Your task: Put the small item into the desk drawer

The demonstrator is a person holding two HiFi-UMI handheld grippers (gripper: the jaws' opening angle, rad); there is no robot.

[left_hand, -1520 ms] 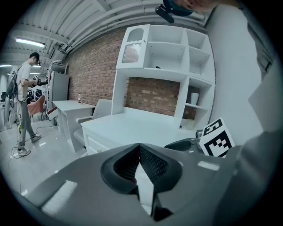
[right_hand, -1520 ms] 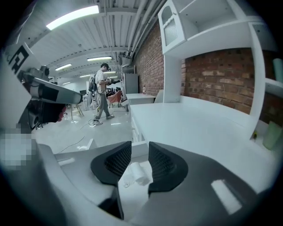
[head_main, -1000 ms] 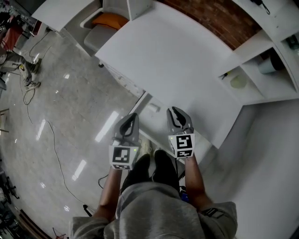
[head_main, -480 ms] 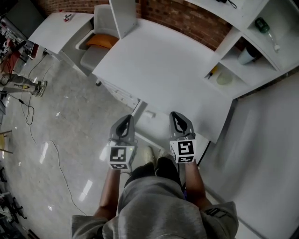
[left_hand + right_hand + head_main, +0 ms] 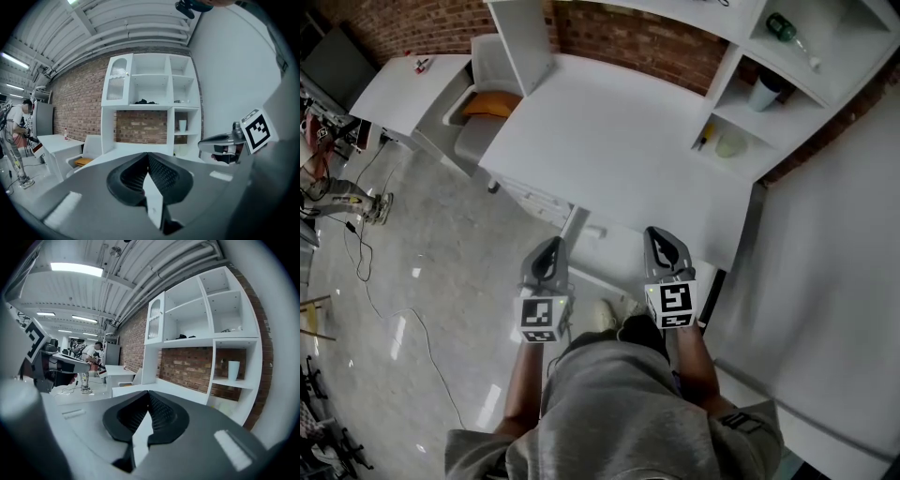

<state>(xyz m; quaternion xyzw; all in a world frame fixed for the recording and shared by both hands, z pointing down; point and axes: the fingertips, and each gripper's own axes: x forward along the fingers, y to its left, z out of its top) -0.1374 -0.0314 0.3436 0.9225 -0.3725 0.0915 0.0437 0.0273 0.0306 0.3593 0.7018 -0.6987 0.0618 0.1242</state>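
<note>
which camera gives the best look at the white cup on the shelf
The right gripper view: the white cup stands upright, side-on and unobstructed. The left gripper view shows it side-on too, but smaller; the head view sees it from above, in shadow.

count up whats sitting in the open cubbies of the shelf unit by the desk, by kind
green bottle: 1
white cup: 1
pale round dish: 1
small yellow pen-like thing: 1
dark thing, too small to name: 1
total: 5
</note>
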